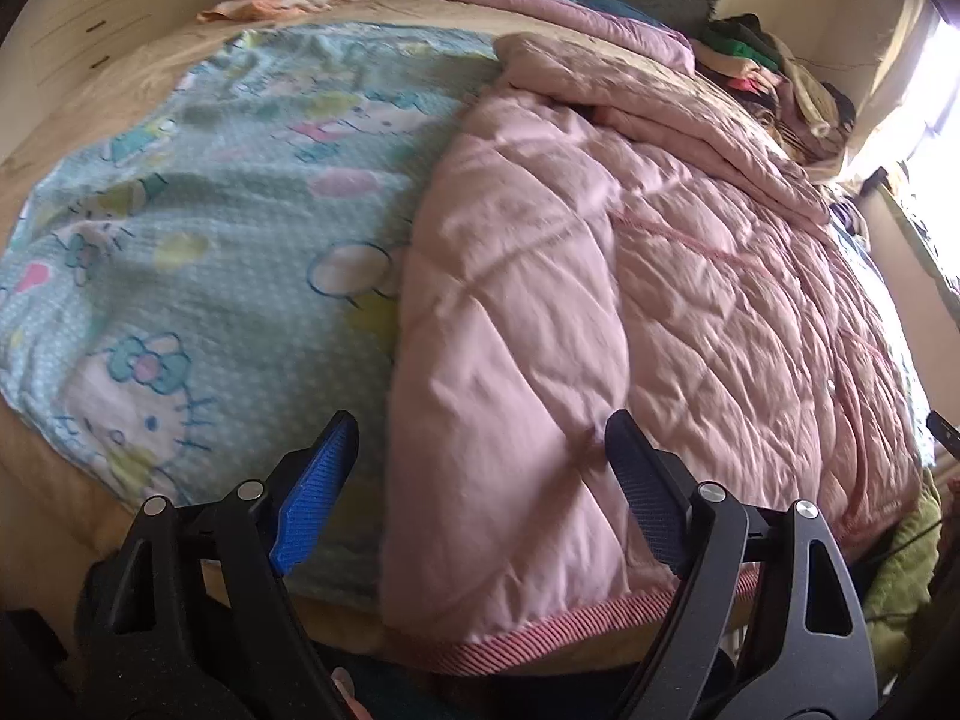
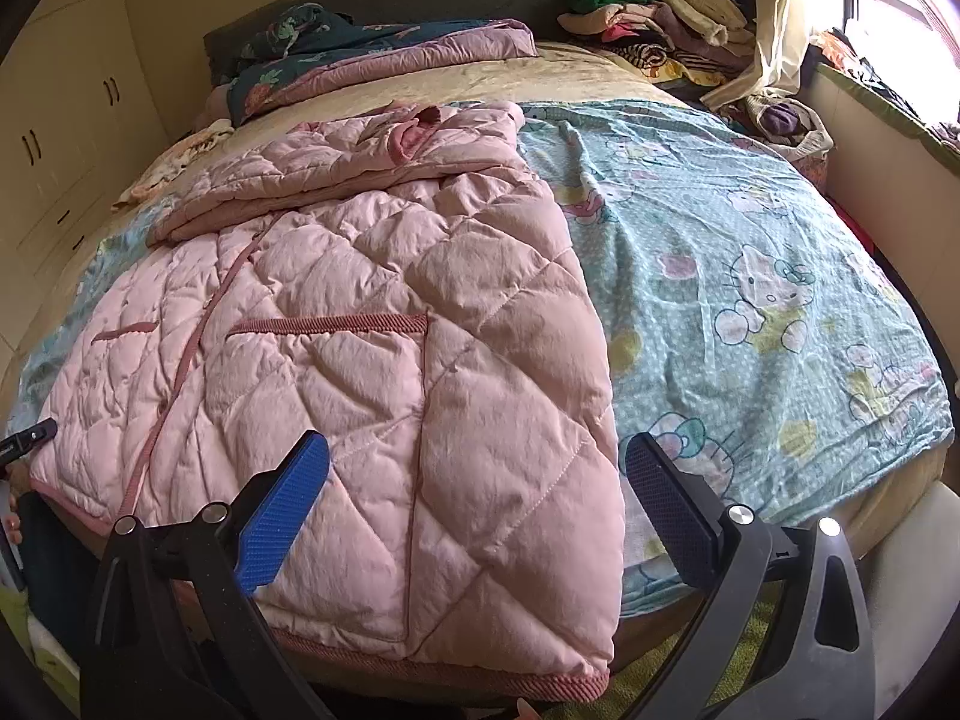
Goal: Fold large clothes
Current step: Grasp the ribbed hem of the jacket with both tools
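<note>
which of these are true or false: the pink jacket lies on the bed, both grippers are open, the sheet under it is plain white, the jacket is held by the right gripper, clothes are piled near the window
1. The pink quilted jacket lies on the bed. True.
2. Both the left gripper and the right gripper are open. True.
3. The sheet under it is plain white. False: the sheet is light blue with cartoon cats.
4. The right gripper holds the jacket. False: its fingers are spread and grip nothing.
5. Clothes are piled near the window. True: a pile of clothes sits at the far corner.
</note>
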